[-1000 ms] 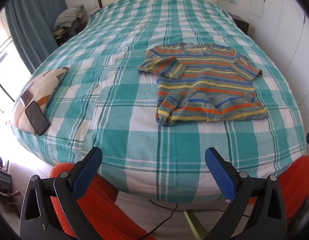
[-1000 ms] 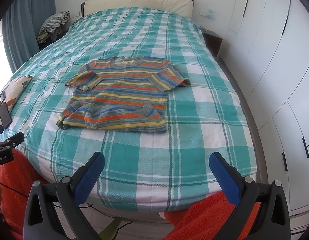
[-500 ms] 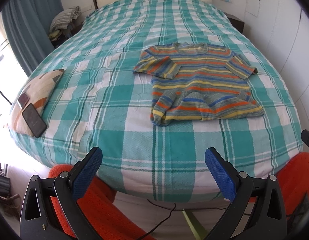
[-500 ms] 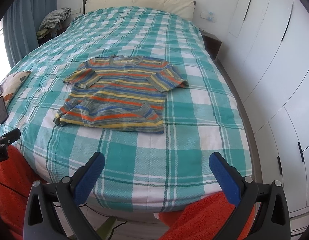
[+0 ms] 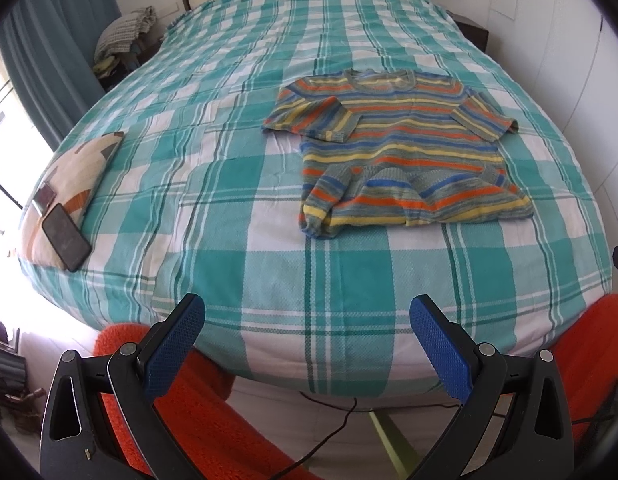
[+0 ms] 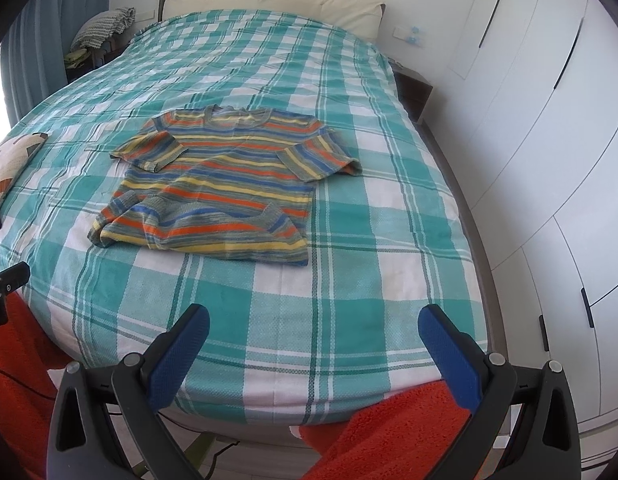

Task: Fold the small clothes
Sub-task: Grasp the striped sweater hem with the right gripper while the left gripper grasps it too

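A small striped sweater [image 5: 401, 152] in orange, yellow, blue and grey lies face up on the teal checked bed [image 5: 237, 168], neck toward the headboard, its lower hem rumpled and partly turned up. In the right wrist view the same sweater [image 6: 225, 184] sits left of centre. My left gripper [image 5: 307, 316] is open, hovering at the foot edge of the bed, short of the sweater. At that same edge my right gripper [image 6: 314, 322] is open too, nothing between its blue pads.
A patterned cushion [image 5: 75, 176] with a black phone [image 5: 66, 237] on it lies at the bed's left edge. White wardrobe doors [image 6: 549, 128] run along the right. Orange fabric [image 5: 213, 416] covers the person's legs below. A cable [image 5: 329, 436] trails on the floor.
Both grippers have shifted slightly forward and leftward relative to the bed, so the sweater has drifted a little in each view. The sweater itself has not moved. Jaws stay open.
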{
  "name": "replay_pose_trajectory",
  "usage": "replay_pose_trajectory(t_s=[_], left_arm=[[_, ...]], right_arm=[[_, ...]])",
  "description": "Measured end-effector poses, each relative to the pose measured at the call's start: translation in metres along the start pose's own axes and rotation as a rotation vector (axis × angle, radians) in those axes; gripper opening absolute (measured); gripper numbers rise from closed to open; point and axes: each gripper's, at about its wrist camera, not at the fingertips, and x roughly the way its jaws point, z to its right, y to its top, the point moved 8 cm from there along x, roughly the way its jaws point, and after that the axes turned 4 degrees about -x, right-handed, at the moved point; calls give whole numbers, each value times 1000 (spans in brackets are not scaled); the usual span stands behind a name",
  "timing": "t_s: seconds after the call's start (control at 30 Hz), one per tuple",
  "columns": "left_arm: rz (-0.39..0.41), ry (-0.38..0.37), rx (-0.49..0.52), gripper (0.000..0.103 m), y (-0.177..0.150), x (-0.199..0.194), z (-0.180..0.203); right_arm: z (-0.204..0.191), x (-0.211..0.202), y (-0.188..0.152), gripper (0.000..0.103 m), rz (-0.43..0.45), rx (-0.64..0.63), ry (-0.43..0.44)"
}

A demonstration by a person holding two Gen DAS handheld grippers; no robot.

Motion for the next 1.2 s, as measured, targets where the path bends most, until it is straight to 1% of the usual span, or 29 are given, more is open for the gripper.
replay_pose_trajectory(t_s=[0.07, 0.1, 0.13, 0.17, 0.2, 0.23, 0.27, 0.33, 0.4, 0.47, 0.5, 0.53, 0.57, 0.6, 0.63, 0.67, 0.7, 0.73, 0.77, 0.8, 0.83, 0.9, 0.93, 1.0, 1.03, 1.1, 1.13, 1.2], left_arm=[[-9, -11, -18, 102, -1, 5, -1], [-25, -45, -37, 102, -2, 10, 0], [-59, -113, -53, 102, -5, 18, 3], [-115, -184, -52, 102, -8, 29, 7], [-175, -234, -38, 102, -11, 42, 11], [-208, -263, -25, 102, -10, 55, 11], [-208, -270, -11, 101, -4, 67, 9], [-166, -245, 10, 101, 18, 88, 0], [-119, -224, 34, 101, 46, 107, -4], [-78, -223, 80, 100, 72, 129, 0], [-79, -220, 109, 94, 83, 142, 5], [-93, -217, 135, 78, 90, 156, 10], [-121, -213, 157, 70, 94, 171, 16], [-158, -210, 173, 58, 95, 185, 21], [-191, -207, 189, 52, 94, 198, 26], [-207, -206, 203, 48, 92, 207, 31], [-212, -212, 222, 30, 90, 211, 37], [-209, -233, 241, 3, 88, 212, 43], [-189, -241, 256, 4, 88, 208, 46], [-143, -259, 263, 3, 89, 198, 47], [-108, -308, 261, 3, 90, 184, 45], [-45, -395, 254, 3, 86, 148, 33], [-17, -431, 270, 3, 80, 128, 25], [28, -486, 326, 3, 58, 86, 8], [34, -509, 354, 3, 44, 68, 1], [10, -519, 412, 3, 15, 46, -9], [-16, -504, 442, 3, -2, 42, -13], [-96, -456, 469, 6, -35, 48, -23]], right_arm=[[0, 1, 0, 103, -1, 1, 1], [0, 2, 0, 103, 0, 4, 8], [-1, 1, 1, 103, 9, 3, 24], [-4, 1, 4, 103, 32, 0, 67], [-7, 2, 7, 103, 66, -12, 125], [-10, 6, 12, 103, 101, -33, 188], [-11, 14, 17, 103, 125, -57, 228], [-9, 41, 32, 103, 142, -104, 268], [-8, 79, 51, 103, 119, -139, 328], [-8, 122, 73, 103, 74, -164, 344], [-10, 145, 82, 101, 38, -174, 369], [-13, 170, 89, 93, -14, -182, 392], [-17, 193, 92, 85, -71, -188, 411], [-22, 217, 92, 72, -142, -185, 436], [-27, 235, 90, 65, -199, -174, 465], [-32, 248, 87, 61, -237, -163, 489], [-39, 256, 85, 50, -262, -160, 519], [-48, 262, 79, 31, -292, -165, 555], [-54, 263, 76, 16, -302, -178, 568], [-58, 258, 74, 7, -281, -202, 562], [-60, 246, 74, 7, -247, -219, 582], [-57, 208, 72, 7, -169, -231, 647], [-52, 182, 69, 7, -124, -254, 678], [-39, 129, 53, 7, -54, -317, 705], [-32, 107, 42, 7, -33, -343, 711], [-19, 75, 14, 7, -28, -394, 695], [-14, 69, -1, 7, -37, -414, 675], [-1, 72, -30, 8, -81, -420, 618]])
